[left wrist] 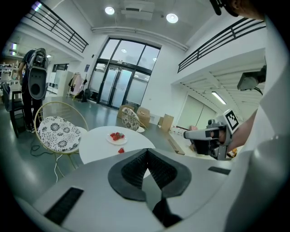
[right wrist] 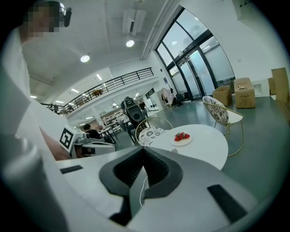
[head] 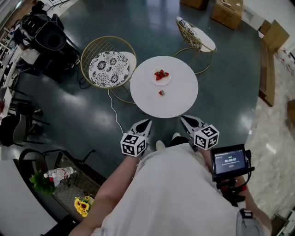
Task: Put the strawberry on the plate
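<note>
A round white table (head: 179, 99) stands in front of me. On it sits a small white plate (head: 161, 77) holding several strawberries, and one loose strawberry (head: 161, 92) lies a little nearer to me. My left gripper (head: 146, 121) and right gripper (head: 184, 119) hover side by side just short of the table's near edge, both shut and empty. In the left gripper view, the plate (left wrist: 117, 137) and loose strawberry (left wrist: 121, 150) lie beyond the shut left gripper (left wrist: 146, 152). In the right gripper view, the plate (right wrist: 181, 137) shows past the shut right gripper (right wrist: 144, 149).
A round chair with a patterned cushion (head: 109, 68) stands left of the table, and a second chair (head: 196, 34) is behind it. A white cable (head: 113, 109) runs over the dark floor. Cardboard boxes (head: 227, 12) sit far back. Flowers (head: 82, 205) stand at lower left.
</note>
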Available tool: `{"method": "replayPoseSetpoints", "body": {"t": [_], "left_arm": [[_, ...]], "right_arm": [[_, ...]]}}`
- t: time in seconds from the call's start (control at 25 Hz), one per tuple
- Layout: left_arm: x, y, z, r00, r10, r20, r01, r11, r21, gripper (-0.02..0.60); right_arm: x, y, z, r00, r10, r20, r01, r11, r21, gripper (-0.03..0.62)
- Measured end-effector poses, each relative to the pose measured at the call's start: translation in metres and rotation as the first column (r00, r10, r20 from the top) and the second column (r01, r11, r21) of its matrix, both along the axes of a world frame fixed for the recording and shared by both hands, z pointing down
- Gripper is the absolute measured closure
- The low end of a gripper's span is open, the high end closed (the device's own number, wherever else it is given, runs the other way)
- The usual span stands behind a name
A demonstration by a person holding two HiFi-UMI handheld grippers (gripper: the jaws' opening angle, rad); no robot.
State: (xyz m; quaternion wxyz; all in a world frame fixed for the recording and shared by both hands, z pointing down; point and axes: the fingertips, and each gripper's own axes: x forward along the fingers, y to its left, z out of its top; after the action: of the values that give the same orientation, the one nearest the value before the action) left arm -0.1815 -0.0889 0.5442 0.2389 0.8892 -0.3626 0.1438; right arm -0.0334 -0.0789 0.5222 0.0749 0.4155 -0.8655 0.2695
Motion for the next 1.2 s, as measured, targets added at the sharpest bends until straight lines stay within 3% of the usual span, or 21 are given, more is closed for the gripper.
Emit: {"method": "replayPoseSetpoints", "body": {"t": [0.32,0.52,1.04,1.2], "left_arm": [[-0.005,-0.021,0.005,0.999,-0.004,0.032,0.004,1.0,-0.011,0.575],[0.006,-0.067,0.022,0.998,0.005,0.058,-0.002,0.999,-0.054,0.575],[0.02,-0.072,0.022,0.994,0.083,0.067,-0.077,0.994,-0.081,0.575],[0.034,-0.116,0.039,0.992,0.093,0.091,-0.084,0.991,-0.101,0.575]], "right_arm": [[-0.017,-0.03,0.007,0.998,-0.048,0.033,0.048,0.999,-0.003,0.588],[-0.008,-0.082,0.022,0.997,-0.058,0.05,0.06,0.998,-0.036,0.588],[-0.002,-0.082,0.02,0.998,-0.032,0.046,0.036,0.996,-0.076,0.588],[0.007,-0.129,0.038,0.997,-0.048,0.059,0.054,0.993,-0.103,0.588]]}}
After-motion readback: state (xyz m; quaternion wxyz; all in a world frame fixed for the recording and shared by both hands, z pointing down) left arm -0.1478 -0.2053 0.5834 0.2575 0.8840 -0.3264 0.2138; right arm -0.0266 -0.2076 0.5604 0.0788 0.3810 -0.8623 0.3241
